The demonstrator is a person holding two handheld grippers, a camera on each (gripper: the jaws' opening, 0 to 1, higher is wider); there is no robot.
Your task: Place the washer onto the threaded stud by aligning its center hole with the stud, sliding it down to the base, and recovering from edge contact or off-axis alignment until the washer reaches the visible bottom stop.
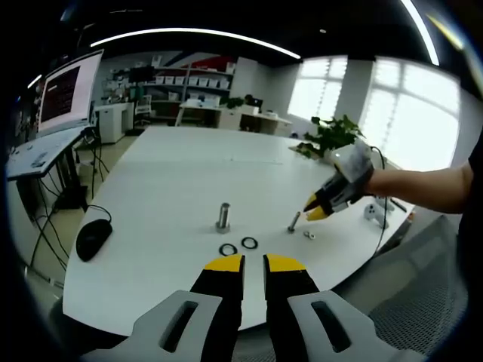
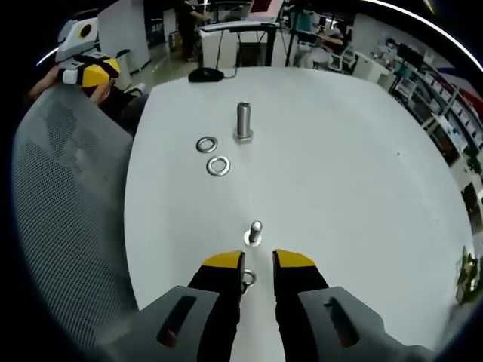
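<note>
left tool (image 1: 253,262) hangs over the near edge of the white table (image 1: 181,173), jaws slightly parted, nothing between them. ahead stand a large stud (image 1: 223,216), two washers (image 1: 238,246) and a small stud (image 1: 293,222); right tool (image 1: 317,207) hovers just beside the small stud.

right gripper view: right tool (image 2: 257,260) released, jaws apart around a small washer (image 2: 247,280) lying flat on the table, not visibly clamped. small stud (image 2: 256,231) bare. judgement: placement not started.

on the table (image 2: 362,173), a small nut (image 2: 247,279) between my right gripper's (image 2: 259,262) tips, small stud (image 2: 255,232) just ahead, two washers (image 2: 213,155) farther on, tall stud (image 2: 243,121) beside them, mouse (image 2: 205,74) at the far edge, my left gripper (image 2: 89,69) beyond the chair (image 2: 68,226)
</note>
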